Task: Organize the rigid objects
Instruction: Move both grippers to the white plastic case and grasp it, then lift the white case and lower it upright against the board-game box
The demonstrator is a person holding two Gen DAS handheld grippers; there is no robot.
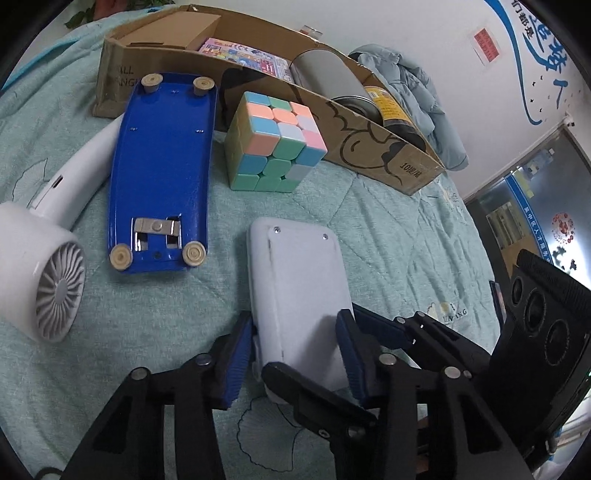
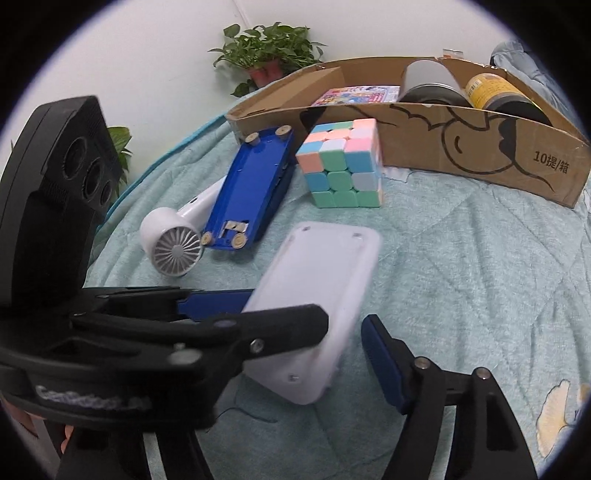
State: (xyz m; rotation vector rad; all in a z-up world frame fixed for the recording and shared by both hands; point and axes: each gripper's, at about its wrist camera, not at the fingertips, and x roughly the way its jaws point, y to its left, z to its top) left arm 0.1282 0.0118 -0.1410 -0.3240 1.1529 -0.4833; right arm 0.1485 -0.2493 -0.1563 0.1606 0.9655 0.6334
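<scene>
Teal quilt (image 1: pixel 388 229) on a bed carries everything; white wall and a plant (image 2: pixel 269 48) behind. Cardboard box (image 1: pixel 369 136) at the far side already holds a grey can (image 1: pixel 325 77), a yellow-labelled jar (image 1: pixel 391 103), a colourful packet (image 1: pixel 243 55) and a small carton (image 1: pixel 173 33). Outside it on the quilt: cube (image 1: pixel 277 144) just beside the box front, blue stapler (image 1: pixel 162 173) upside down, white hair dryer (image 1: pixel 48 236) touching the stapler's side, white slab (image 1: pixel 299 280) nearest the cameras. Left tool (image 1: pixel 295 354) straddles the slab's near end, pads at or near both edges; firm clamping cannot be confirmed. Right tool (image 2: pixel 321 332) also brackets the slab, its visible blue pad apart from it, so not yet gripping. Judgement: partly done; four items remain outside, slab is the current pick.
</scene>
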